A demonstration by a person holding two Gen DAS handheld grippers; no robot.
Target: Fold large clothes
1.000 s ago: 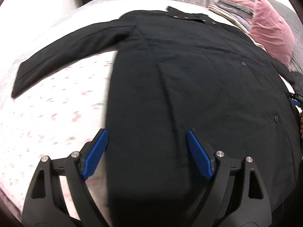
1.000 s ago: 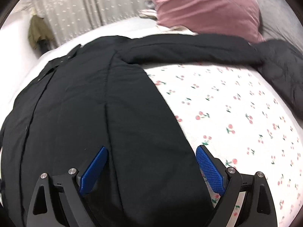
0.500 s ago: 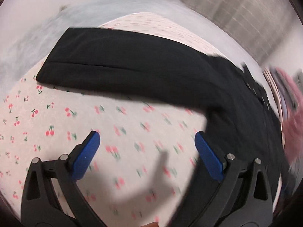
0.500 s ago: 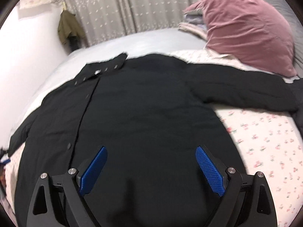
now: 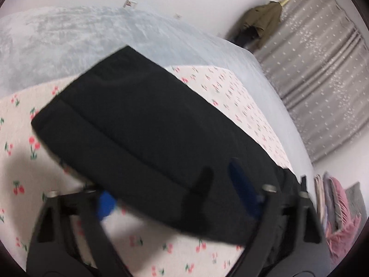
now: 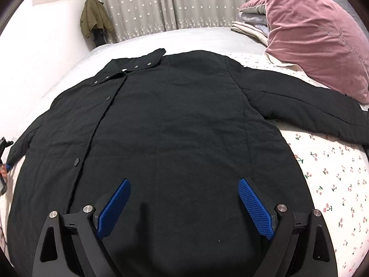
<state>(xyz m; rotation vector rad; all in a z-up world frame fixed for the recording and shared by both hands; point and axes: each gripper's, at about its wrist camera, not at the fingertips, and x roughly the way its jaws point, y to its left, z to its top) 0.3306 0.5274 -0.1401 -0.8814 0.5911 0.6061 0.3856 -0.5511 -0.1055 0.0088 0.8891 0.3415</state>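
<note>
A large black coat [image 6: 175, 124] lies spread flat on a bed with a cherry-print sheet [image 6: 332, 184], collar at the far end, both sleeves stretched out sideways. My right gripper [image 6: 184, 205] is open and empty over the coat's lower middle. In the left wrist view the coat's left sleeve [image 5: 143, 138] fills the middle, its cuff end toward the upper left. My left gripper [image 5: 175, 198] is open, its jaws either side of the sleeve close to the cuff. The view is blurred, so I cannot tell if it touches the cloth.
A pink velvet pillow [image 6: 318, 37] and a stack of folded bedding [image 6: 251, 27] sit at the bed's far right. A grey blanket [image 5: 80, 43] covers the bed's far side. An olive jacket [image 6: 94, 20] hangs by the grey curtains [image 6: 184, 2].
My left gripper has swung left from the coat's body to the left sleeve and closed in on its cuff. My right gripper has moved left from the coat's right edge to its middle.
</note>
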